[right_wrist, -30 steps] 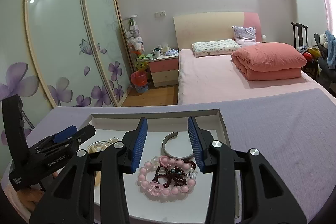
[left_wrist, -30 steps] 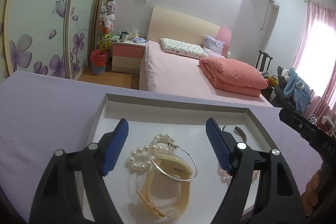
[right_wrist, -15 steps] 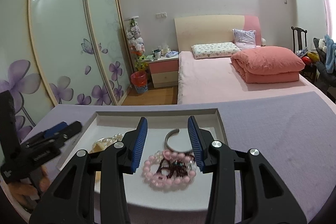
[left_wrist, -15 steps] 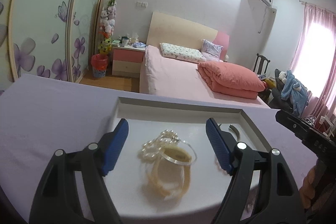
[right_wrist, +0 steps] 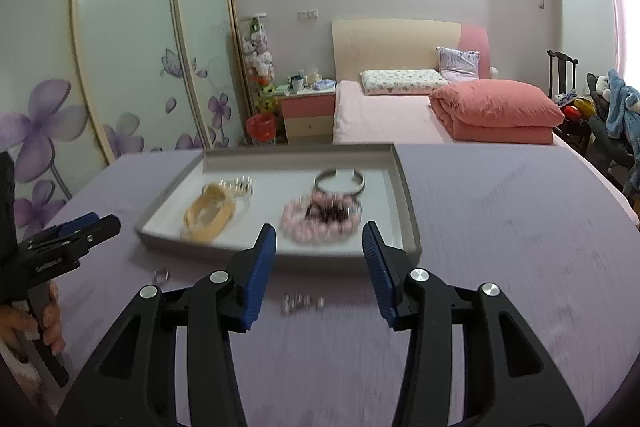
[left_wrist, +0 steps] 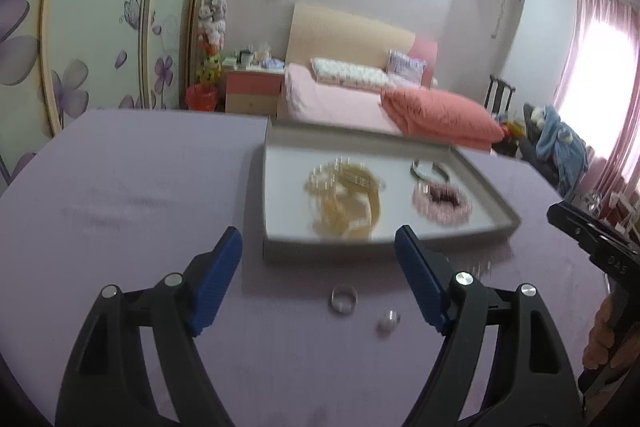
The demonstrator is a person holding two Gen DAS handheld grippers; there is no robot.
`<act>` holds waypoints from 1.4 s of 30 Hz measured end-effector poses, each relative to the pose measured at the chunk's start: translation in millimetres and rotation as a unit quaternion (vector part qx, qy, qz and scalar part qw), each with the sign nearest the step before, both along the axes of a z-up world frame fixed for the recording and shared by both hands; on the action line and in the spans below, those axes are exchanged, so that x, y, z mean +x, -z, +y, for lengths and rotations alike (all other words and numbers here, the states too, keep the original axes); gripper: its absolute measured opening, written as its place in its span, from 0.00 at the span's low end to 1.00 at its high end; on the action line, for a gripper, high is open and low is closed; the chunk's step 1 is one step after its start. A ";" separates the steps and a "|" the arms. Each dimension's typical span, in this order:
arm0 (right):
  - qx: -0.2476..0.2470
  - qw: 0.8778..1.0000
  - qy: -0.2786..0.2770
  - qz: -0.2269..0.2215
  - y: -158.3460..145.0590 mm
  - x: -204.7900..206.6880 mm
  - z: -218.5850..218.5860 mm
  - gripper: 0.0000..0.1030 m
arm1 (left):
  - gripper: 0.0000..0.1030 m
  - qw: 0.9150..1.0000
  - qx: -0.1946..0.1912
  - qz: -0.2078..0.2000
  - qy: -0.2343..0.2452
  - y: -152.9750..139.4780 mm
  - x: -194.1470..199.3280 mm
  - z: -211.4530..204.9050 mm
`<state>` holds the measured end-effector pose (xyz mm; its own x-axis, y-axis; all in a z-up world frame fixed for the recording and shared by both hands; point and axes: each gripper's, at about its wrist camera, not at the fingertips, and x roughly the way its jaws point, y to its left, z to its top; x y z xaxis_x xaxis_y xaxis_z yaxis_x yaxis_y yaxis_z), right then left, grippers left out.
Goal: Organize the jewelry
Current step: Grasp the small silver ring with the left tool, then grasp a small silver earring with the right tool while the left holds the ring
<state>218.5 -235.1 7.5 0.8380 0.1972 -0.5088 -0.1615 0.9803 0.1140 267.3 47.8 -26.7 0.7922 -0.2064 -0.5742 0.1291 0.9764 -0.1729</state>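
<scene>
A grey tray (left_wrist: 352, 247) on the purple table holds a cream watch (left_wrist: 348, 211), a pearl bracelet (left_wrist: 324, 179), a pink bead bracelet (left_wrist: 442, 203) and a silver cuff (left_wrist: 430, 169). Two small rings (left_wrist: 344, 299) lie on the cloth in front of it. My left gripper (left_wrist: 318, 243) hovers open and empty just short of the tray, above the rings. In the right wrist view my right gripper (right_wrist: 319, 233) is empty, its jaws opening, near the tray (right_wrist: 404, 187) front edge over several small clear pieces (right_wrist: 302, 303). Another ring (right_wrist: 161, 275) lies to the left.
The purple table cloth (left_wrist: 140, 207) stretches wide to the left of the tray and to its right (right_wrist: 520, 227). A hand holds the left gripper (right_wrist: 68, 239) at the left edge. Behind the table are a bed (right_wrist: 384, 115), a bedside cabinet and sliding wardrobe doors.
Both grippers have pulled back from above the tray toward the near side of the table. The small rings and clear pieces on the cloth have come into view.
</scene>
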 end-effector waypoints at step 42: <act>0.017 1.000 0.002 0.024 16.0 -16.0 -3.9 0.50 | 0.21 0.988 0.090 0.123 0.028 49.0 31.1 -52.8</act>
<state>202.5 -238.9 -8.5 0.8136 0.2126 -0.5412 -0.1517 0.9761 0.1554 298.5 -5.0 -75.8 0.6146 -0.1219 -0.7794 0.1588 0.9869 -0.0292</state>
